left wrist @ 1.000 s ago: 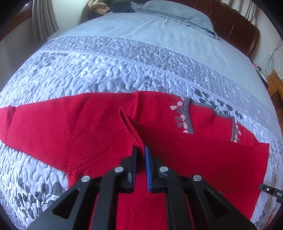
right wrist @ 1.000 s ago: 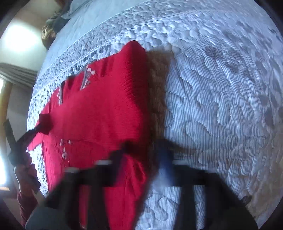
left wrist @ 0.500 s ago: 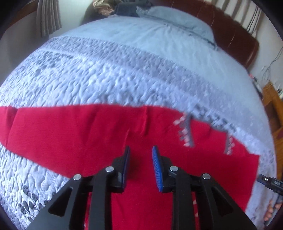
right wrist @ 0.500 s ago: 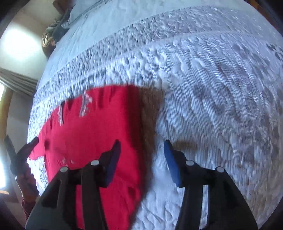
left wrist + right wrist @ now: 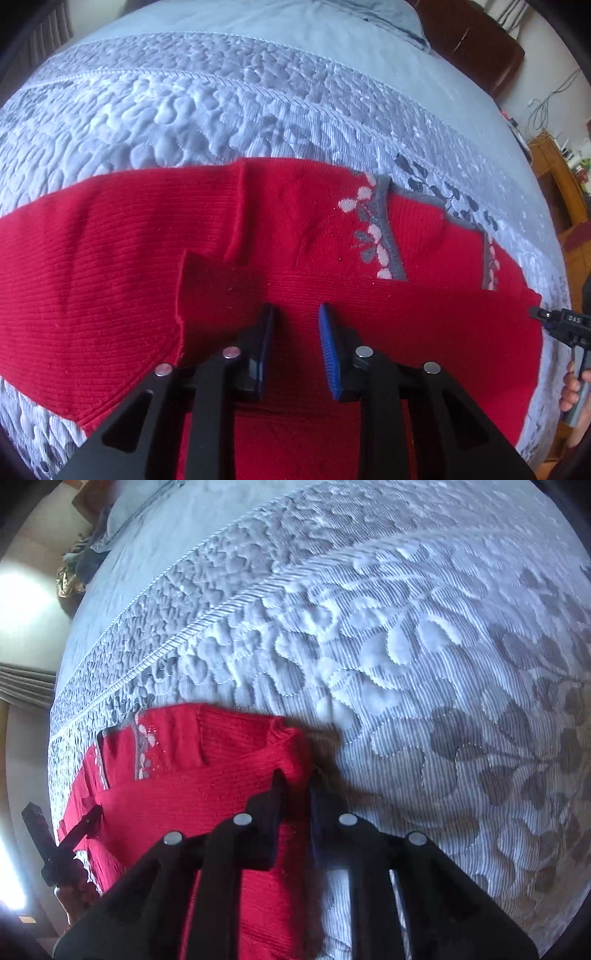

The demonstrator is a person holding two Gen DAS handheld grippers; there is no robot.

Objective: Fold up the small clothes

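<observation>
Since a moment ago, the left tongs (image 5: pixel 295 325) have let go of the sweater fold they pinched and now hang just above the cloth, their fingers a narrow gap apart with nothing between them. The right tongs (image 5: pixel 295 794) opened wide and have just been closing again; they now sit narrow over the right edge of the red sweater (image 5: pixel 258 258), where a strip of red knit lies between the fingers, though blur hides whether they press on it. The sweater lies flat across the near part of the bed (image 5: pixel 221 103), on a grey-blue quilted cover, with its grey-trimmed neckline (image 5: pixel 384 225) toward the far right. A sleeve is folded across the body.
</observation>
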